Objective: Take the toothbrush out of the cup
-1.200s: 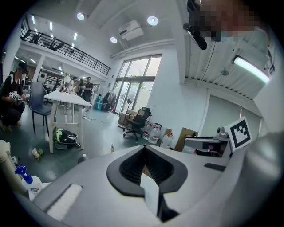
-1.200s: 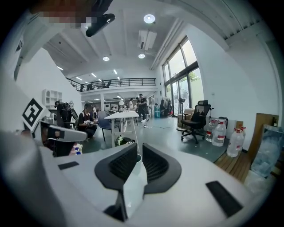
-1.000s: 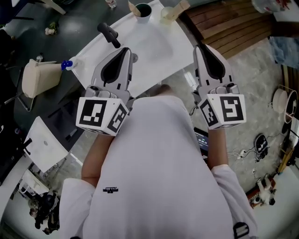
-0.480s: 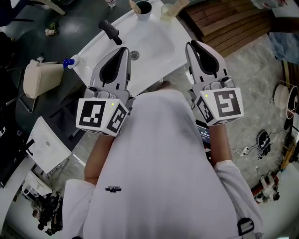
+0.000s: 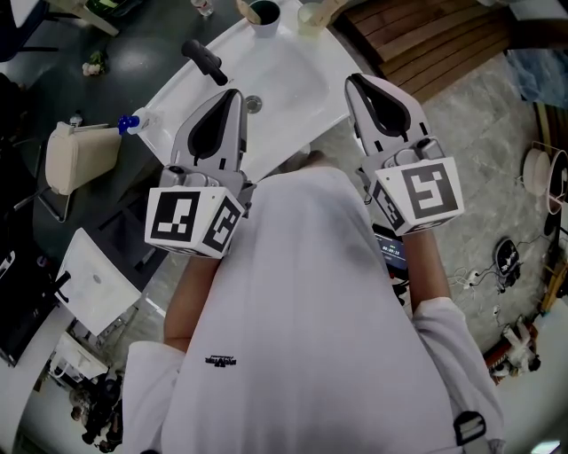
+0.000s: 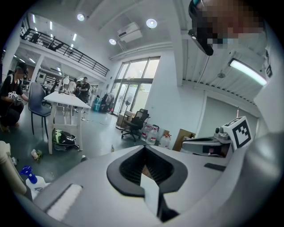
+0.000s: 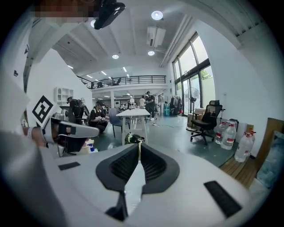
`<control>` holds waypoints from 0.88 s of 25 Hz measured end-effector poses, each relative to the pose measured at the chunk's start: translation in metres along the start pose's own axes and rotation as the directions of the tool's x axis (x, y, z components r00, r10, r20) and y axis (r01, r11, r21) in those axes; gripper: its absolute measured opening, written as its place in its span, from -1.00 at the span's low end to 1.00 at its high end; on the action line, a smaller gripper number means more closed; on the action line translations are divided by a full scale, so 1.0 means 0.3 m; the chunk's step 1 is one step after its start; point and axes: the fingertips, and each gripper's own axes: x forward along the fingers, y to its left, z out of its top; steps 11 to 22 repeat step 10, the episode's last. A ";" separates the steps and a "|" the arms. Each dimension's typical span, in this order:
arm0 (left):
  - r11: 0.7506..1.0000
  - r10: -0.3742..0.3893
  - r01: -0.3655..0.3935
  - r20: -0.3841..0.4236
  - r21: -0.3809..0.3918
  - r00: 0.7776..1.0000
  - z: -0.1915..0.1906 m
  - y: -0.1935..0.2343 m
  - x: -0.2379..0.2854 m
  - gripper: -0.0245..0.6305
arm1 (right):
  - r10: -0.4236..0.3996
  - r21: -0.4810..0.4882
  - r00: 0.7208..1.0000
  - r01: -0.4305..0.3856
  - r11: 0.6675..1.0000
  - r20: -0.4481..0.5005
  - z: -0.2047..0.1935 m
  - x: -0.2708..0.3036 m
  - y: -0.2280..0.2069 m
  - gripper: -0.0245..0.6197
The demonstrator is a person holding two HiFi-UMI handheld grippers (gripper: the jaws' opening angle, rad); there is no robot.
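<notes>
White plastic covers the worktop (image 5: 293,75), which runs slantwise across the upper middle of the head view, with a small drain hole (image 5: 254,104) and a black handle (image 5: 204,60) on it. At its far end, against the top edge of the frame, stands a dark-mouthed cup (image 5: 264,12), and the toothbrush (image 5: 243,10) appears to be the pale stick leaning over its left rim. A second cup (image 5: 310,14) just to the right carries a similar pale stick, too small for us to tell them apart.

The left gripper (image 5: 233,94) sits mid-frame, just beside the drain hole, with its jaws closed on nothing. The right gripper (image 5: 353,82) is at the worktop's right edge, its jaws likewise closed and empty. Both are well apart from the cups. A blue-capped bottle (image 5: 129,122) stands at the worktop's left corner.
</notes>
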 end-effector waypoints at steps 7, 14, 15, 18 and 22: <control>1.000 -0.002 0.002 0.004 -0.016 1.000 -0.008 0.005 0.001 -0.91 | -0.004 0.012 1.000 0.004 1.000 0.010 0.002 0.006 0.007 -0.88; 1.000 -0.003 0.003 0.000 -0.019 1.000 -0.012 -0.005 0.006 -0.91 | -0.006 0.012 1.000 0.006 1.000 0.018 0.007 -0.002 0.001 -0.89; 1.000 -0.003 0.003 0.000 -0.019 1.000 -0.012 -0.005 0.006 -0.91 | -0.006 0.012 1.000 0.006 1.000 0.018 0.007 -0.002 0.001 -0.89; 1.000 -0.003 0.003 0.000 -0.019 1.000 -0.012 -0.005 0.006 -0.91 | -0.006 0.012 1.000 0.006 1.000 0.018 0.007 -0.002 0.001 -0.89; 1.000 -0.003 0.003 0.000 -0.019 1.000 -0.012 -0.005 0.006 -0.91 | -0.006 0.012 1.000 0.006 1.000 0.018 0.007 -0.002 0.001 -0.89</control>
